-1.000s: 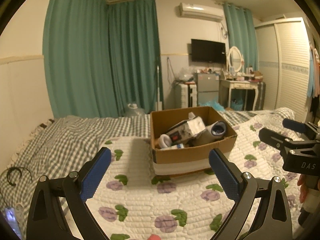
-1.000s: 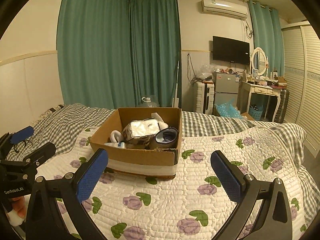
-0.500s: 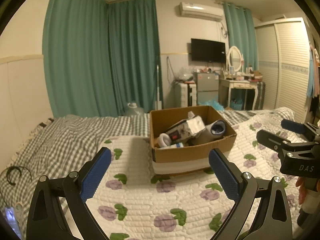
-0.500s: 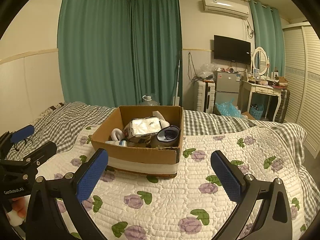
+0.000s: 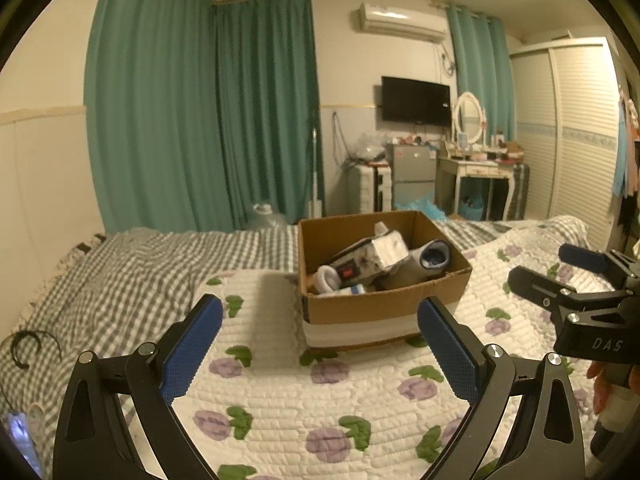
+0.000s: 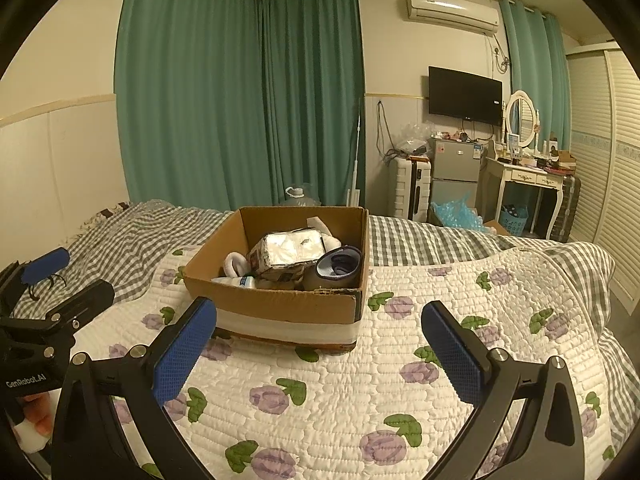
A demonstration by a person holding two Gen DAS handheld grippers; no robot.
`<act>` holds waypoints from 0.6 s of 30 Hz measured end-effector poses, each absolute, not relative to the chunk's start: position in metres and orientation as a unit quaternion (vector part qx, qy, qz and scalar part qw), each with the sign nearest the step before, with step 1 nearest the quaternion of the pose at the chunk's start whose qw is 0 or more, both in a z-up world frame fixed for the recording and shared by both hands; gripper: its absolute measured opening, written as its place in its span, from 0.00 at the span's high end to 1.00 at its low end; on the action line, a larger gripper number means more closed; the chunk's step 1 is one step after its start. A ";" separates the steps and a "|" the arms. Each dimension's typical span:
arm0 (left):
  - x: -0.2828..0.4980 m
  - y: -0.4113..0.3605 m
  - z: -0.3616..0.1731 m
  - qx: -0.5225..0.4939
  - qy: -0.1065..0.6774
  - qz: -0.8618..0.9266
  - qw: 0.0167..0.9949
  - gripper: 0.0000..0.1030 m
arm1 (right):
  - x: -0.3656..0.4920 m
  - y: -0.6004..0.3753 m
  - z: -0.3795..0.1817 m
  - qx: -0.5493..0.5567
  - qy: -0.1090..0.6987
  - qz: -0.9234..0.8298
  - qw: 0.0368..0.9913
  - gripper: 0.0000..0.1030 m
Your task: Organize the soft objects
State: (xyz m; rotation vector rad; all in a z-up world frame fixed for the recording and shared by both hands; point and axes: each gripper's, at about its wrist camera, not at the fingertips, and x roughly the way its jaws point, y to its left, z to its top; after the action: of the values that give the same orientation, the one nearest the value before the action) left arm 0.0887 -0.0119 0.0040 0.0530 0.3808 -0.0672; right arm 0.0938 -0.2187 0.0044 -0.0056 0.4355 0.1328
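Note:
An open cardboard box (image 5: 384,304) (image 6: 280,304) stands on the flowered white quilt (image 5: 320,400) (image 6: 400,380) on the bed. It holds a soft tissue pack (image 5: 384,250) (image 6: 290,250), a rolled grey-and-blue sock (image 5: 434,258) (image 6: 340,266), a white rolled sock (image 5: 328,276) (image 6: 236,262) and a small bottle (image 6: 236,280). My left gripper (image 5: 320,320) is open and empty, short of the box; it also shows in the right wrist view (image 6: 68,280). My right gripper (image 6: 320,324) is open and empty, short of the box; it shows at the right of the left wrist view (image 5: 560,268).
A grey checked blanket (image 5: 120,272) covers the bed's left and far side. A black hairband (image 5: 24,348) lies on it at the left. Green curtains (image 6: 240,100), a suitcase (image 6: 412,190), a small fridge (image 6: 456,176) and a dressing table (image 6: 528,184) stand beyond the bed.
Both grippers have drawn back and risen slightly, so the box looks a little farther. Both stay open and empty.

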 end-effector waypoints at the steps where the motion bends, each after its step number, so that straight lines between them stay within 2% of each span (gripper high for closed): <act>1: 0.089 -0.012 0.004 0.025 0.189 -0.035 0.981 0.03 | 0.094 -0.218 0.004 -0.004 0.216 0.065 0.974 0.00; 18: 0.088 -0.014 0.003 0.024 0.196 -0.040 0.980 0.03 | 0.094 -0.218 0.003 -0.005 0.220 0.063 0.973 0.00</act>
State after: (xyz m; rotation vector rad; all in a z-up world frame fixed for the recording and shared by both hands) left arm 0.0881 -0.0142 0.0027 0.0492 0.3941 -0.0811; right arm 0.0942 -0.2181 0.0027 -0.0095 0.4444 0.1268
